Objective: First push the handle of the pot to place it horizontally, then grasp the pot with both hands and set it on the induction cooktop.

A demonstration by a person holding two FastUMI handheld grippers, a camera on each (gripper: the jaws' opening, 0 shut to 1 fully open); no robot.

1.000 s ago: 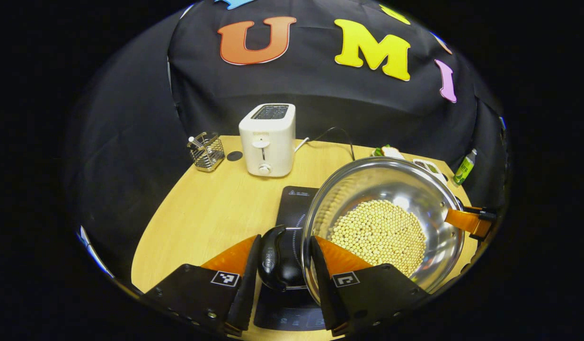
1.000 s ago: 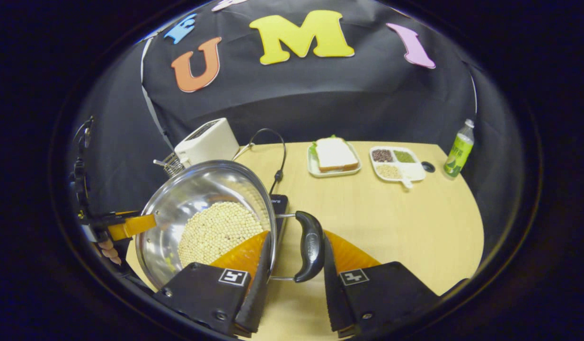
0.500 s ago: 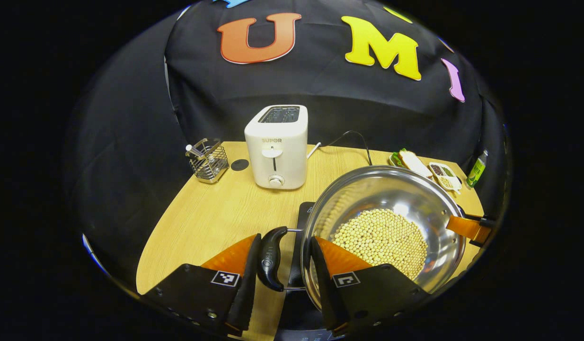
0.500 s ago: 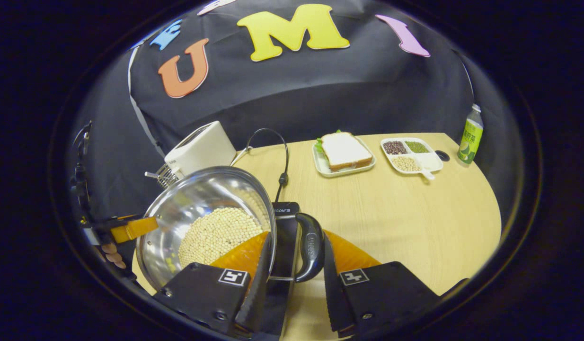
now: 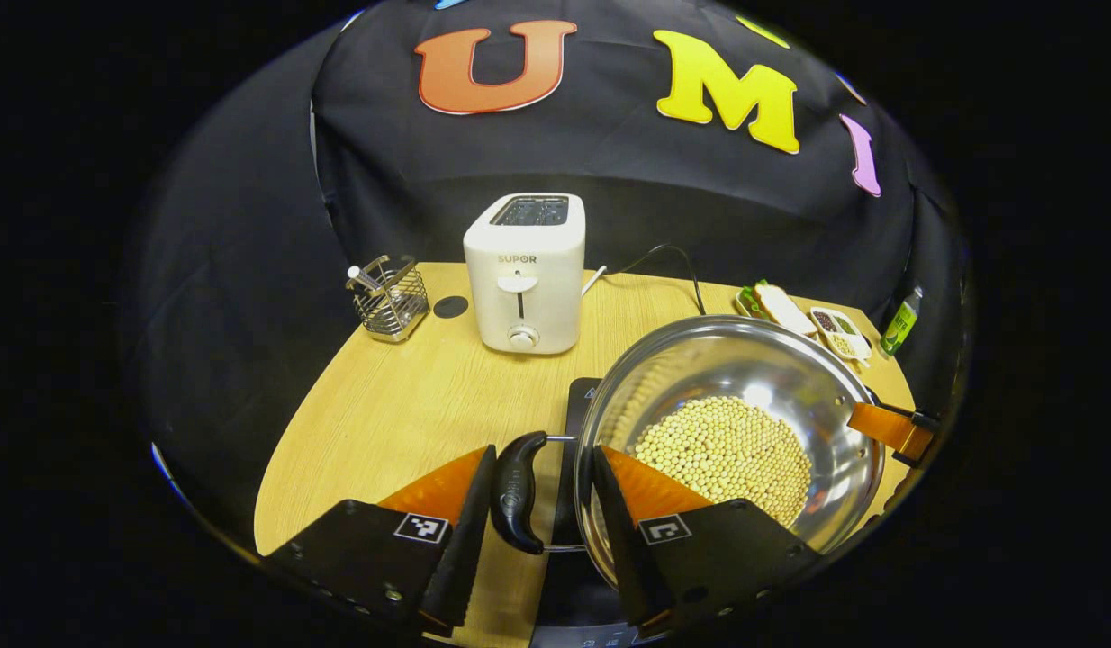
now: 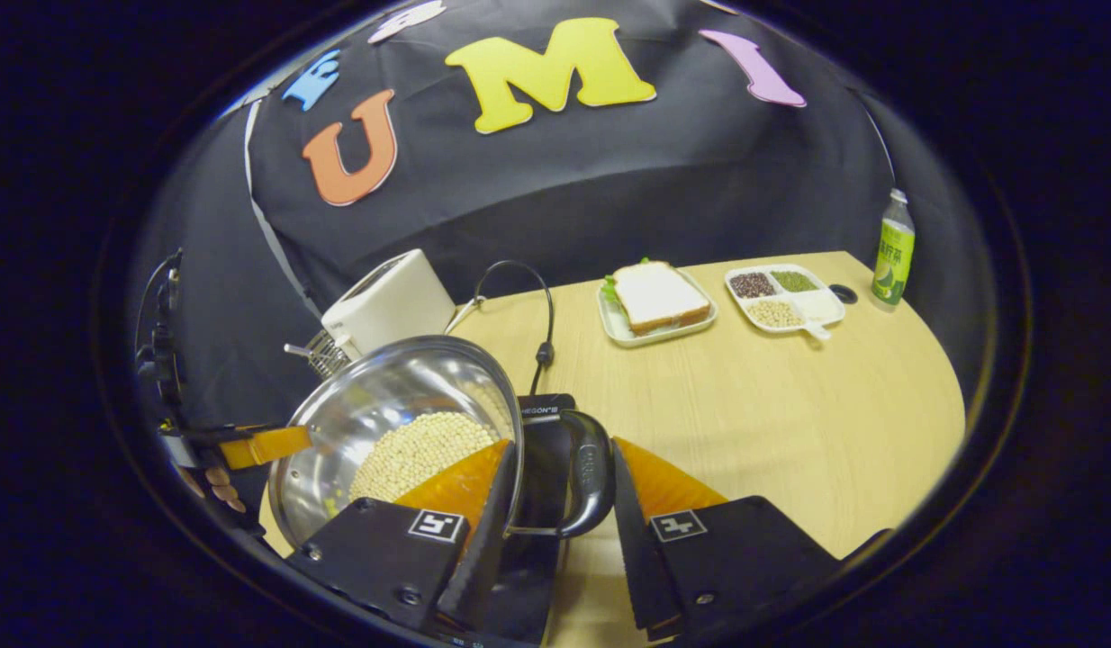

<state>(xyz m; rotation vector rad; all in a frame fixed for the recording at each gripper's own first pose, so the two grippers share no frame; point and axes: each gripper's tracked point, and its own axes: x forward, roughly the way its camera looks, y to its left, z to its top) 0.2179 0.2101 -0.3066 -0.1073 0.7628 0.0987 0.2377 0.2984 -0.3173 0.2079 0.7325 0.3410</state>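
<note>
Pot (image 5: 731,423), holding pale beans, is poised over the induction cooktop (image 5: 578,409) on the counter (image 5: 384,423). It should be lowered level and centred, both sides together. The left gripper (image 5: 530,504) and right gripper (image 6: 555,504) are aimed forward and low, jaws part-open around each side handle; contact cannot be told.

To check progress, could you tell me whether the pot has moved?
Yes: the pot shifted left; its handle, earlier over the cooktop, now overhangs the table.
</note>
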